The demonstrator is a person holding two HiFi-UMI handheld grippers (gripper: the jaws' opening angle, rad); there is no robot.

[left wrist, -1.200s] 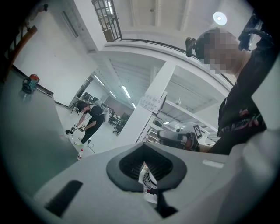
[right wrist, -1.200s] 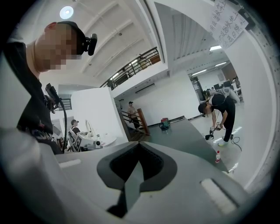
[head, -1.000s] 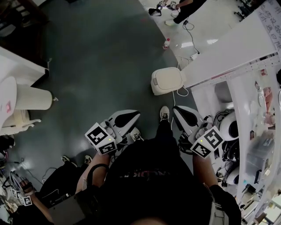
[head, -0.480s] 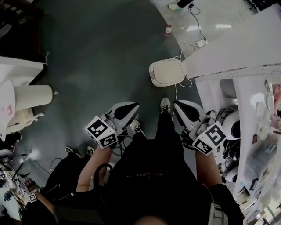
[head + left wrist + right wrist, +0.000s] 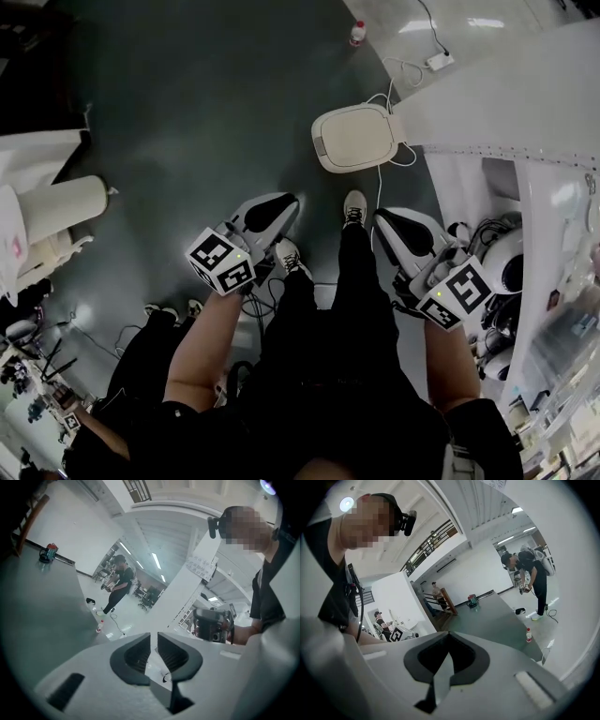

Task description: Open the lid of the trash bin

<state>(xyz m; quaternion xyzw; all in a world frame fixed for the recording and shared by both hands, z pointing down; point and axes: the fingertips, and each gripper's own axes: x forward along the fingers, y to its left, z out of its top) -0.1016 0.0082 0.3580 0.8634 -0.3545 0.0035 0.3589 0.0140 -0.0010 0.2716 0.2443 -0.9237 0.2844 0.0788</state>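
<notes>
The trash bin [image 5: 354, 137] is white and squarish and stands on the dark green floor against a white pillar, its lid down. Both grippers are held low in front of the person, short of the bin and apart from it. My left gripper [image 5: 279, 202] points toward the bin's left side. In the left gripper view its jaws [image 5: 153, 638] are opening, with a narrow gap and nothing between them. My right gripper [image 5: 384, 219] sits below the bin's right side. In the right gripper view [image 5: 449, 637] its tips meet on nothing. Neither gripper view shows the bin.
A cable runs from the bin to a power strip [image 5: 439, 61], with a small bottle [image 5: 357, 34] farther off. A white pillar [image 5: 506, 84] and a cluttered white table [image 5: 562, 234] fill the right. A white cylinder [image 5: 58, 203] lies left. The person's shoe [image 5: 353, 208] is near the bin.
The bin has grown larger and climbed in the head view as the person stepped closer. Both grippers have moved forward and down toward it.
</notes>
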